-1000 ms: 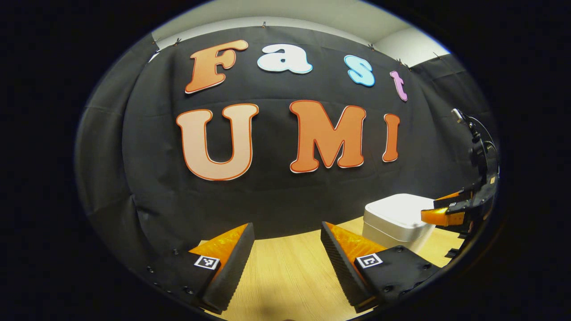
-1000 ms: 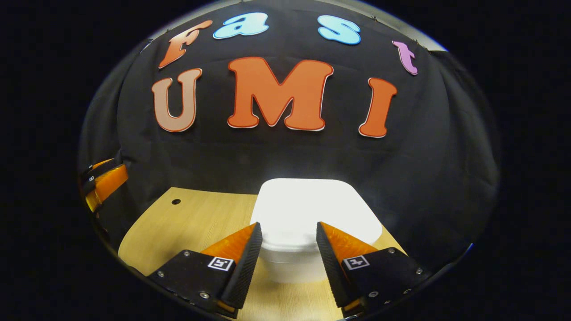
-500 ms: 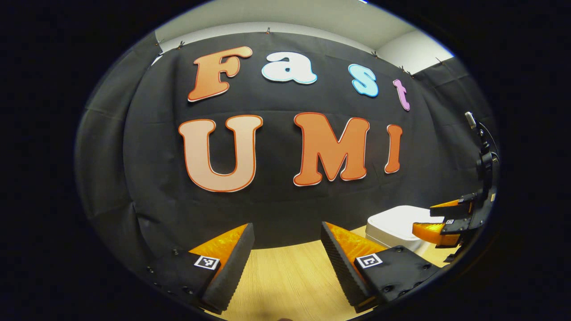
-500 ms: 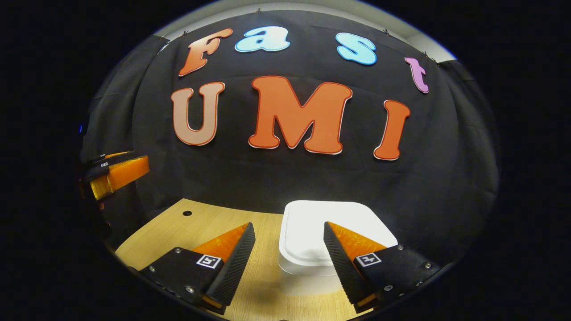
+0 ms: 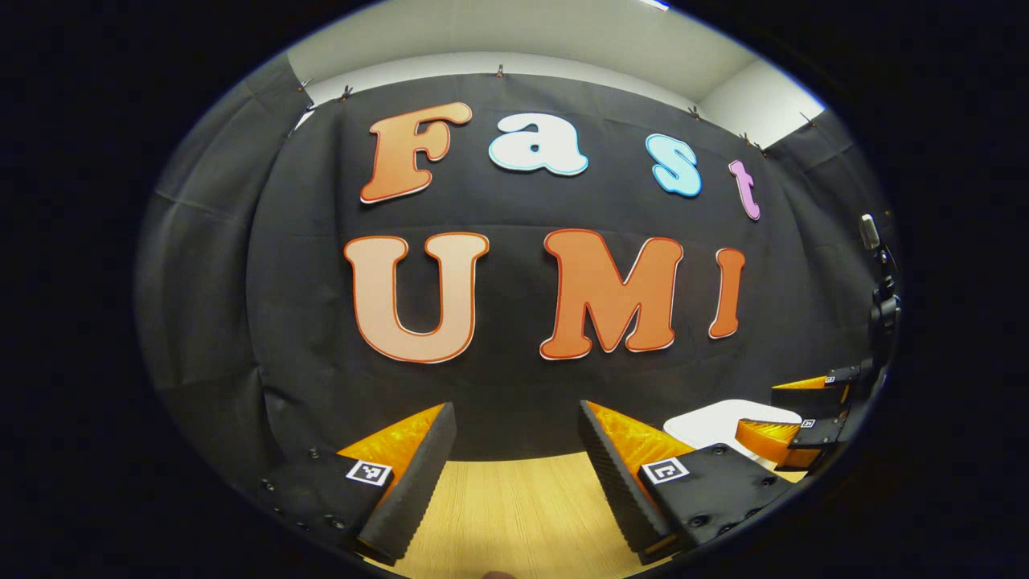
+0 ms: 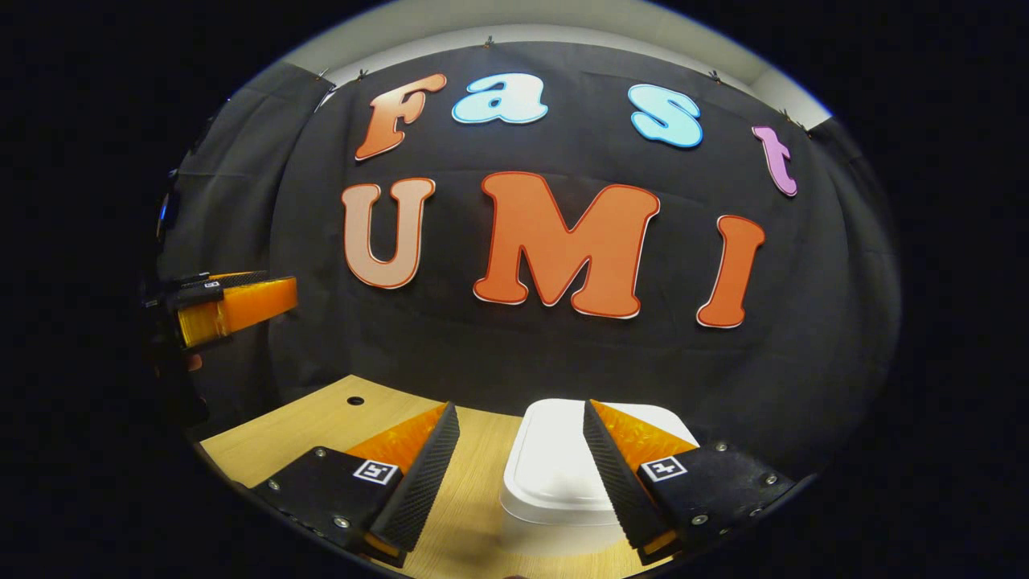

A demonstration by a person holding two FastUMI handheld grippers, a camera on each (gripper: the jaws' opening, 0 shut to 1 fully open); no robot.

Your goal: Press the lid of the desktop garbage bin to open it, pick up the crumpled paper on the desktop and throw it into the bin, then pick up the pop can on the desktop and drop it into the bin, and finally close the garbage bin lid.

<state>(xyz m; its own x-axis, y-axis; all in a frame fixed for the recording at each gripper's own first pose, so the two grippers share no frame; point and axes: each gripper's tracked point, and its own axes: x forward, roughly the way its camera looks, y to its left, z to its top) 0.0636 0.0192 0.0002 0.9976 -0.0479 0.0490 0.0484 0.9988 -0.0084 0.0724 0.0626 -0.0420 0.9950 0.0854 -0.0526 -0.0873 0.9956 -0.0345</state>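
Note:
The white garbage bin [image 6: 555, 474] stands on the wooden desktop [image 6: 321, 422] with its lid down, low in the right gripper view. My right gripper [image 6: 518, 410] hovers open just above and before it, nothing between its fingers. In the left gripper view the bin's lid [image 5: 715, 420] peeks out at the lower right, partly behind one of my own fingers. My left gripper [image 5: 514, 410] is open and empty over bare desktop [image 5: 514, 507]. The right gripper [image 5: 792, 414] shows at that view's right edge; the left gripper [image 6: 237, 304] shows at the right gripper view's left edge.
The black cloth wall [image 5: 514, 386] rises close behind the desk. A small round hole [image 6: 354, 400] sits in the desktop's far left part. Pale ceiling [image 5: 514, 32] shows above the cloth.
Both grippers have risen and tilted up, so the bin has slid lower in both views. The right gripper has drawn back from over the lid. Both stay open.

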